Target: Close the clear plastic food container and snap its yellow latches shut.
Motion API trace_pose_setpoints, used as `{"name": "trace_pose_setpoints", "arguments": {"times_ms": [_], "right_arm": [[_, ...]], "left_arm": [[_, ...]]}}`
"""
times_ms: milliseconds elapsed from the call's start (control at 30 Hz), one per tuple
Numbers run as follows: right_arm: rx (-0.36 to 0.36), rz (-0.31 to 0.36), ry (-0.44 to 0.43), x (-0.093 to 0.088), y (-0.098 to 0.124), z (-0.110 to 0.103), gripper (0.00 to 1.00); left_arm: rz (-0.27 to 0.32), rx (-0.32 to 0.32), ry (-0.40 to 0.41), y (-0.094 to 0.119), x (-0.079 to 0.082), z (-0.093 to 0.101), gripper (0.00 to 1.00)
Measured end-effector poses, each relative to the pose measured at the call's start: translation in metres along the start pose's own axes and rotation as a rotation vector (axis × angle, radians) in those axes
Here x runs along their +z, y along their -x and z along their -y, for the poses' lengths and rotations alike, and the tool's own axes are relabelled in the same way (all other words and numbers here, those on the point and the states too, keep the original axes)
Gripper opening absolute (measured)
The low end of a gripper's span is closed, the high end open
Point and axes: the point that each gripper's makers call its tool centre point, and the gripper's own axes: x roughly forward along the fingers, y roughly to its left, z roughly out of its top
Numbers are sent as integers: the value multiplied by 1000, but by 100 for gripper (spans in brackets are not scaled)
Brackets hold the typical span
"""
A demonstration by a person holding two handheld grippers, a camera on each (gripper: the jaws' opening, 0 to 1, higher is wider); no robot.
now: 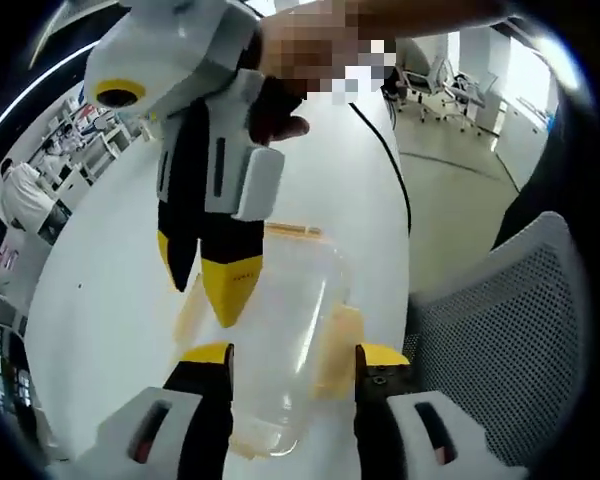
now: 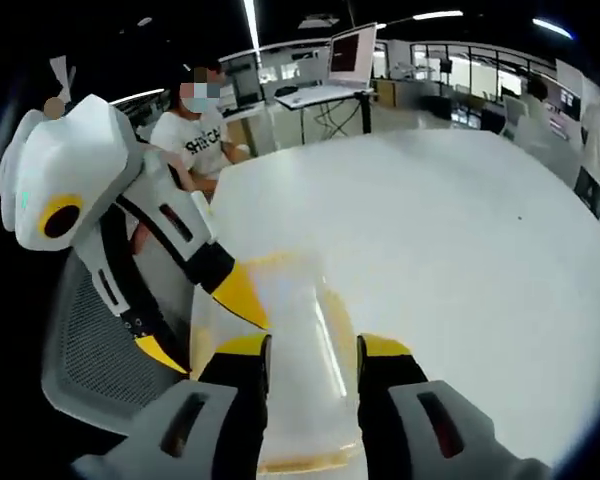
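The clear plastic food container [image 1: 280,340] lies on the white bench [image 1: 110,300], its lid on top and its yellow latches [image 1: 342,340] showing along the sides. In the left gripper view the left hand-held gripper [image 1: 295,358] straddles the near part of the container, one yellow-tipped jaw on each side of it, set about as wide as the box; whether the jaws press on it cannot be told. The right hand-held gripper [image 1: 212,285] comes down from above in that view, its two yellow tips close together by the container's left edge, one tip over the lid. In the right gripper view the container [image 2: 300,370] sits between the right hand-held gripper's [image 2: 312,350] own jaws, and the left hand-held gripper [image 2: 205,320] reaches in from the left, its tips at the container's side. A grey mesh chair [image 1: 500,330] stands just beside the bench, and a seated person [image 2: 195,130] in a white shirt is at the far edge.
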Motion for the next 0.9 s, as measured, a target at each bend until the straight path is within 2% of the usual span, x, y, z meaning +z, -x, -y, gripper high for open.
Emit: {"name": "trace_pose_setpoints", "arguments": {"times_ms": [233,400,600,667,900], "right_arm": [[43,-32,-12,0,-2,7,33],[122,-94,-1,-5,-6,5,34],[165,-157,28,-13,-13,2,35],[180,-165,11,-11,-12,3,34],[210,-221,44,-13,-12,4,29]], "left_arm": [[5,14,-16,-2,2,-5,44],[11,25,-39,-4,3,-8,43],[16,29,-60,-6,4,-10,43],[22,29,-66,-7,3,-10,43],[26,34,-78,-7,3,-10,42]]}}
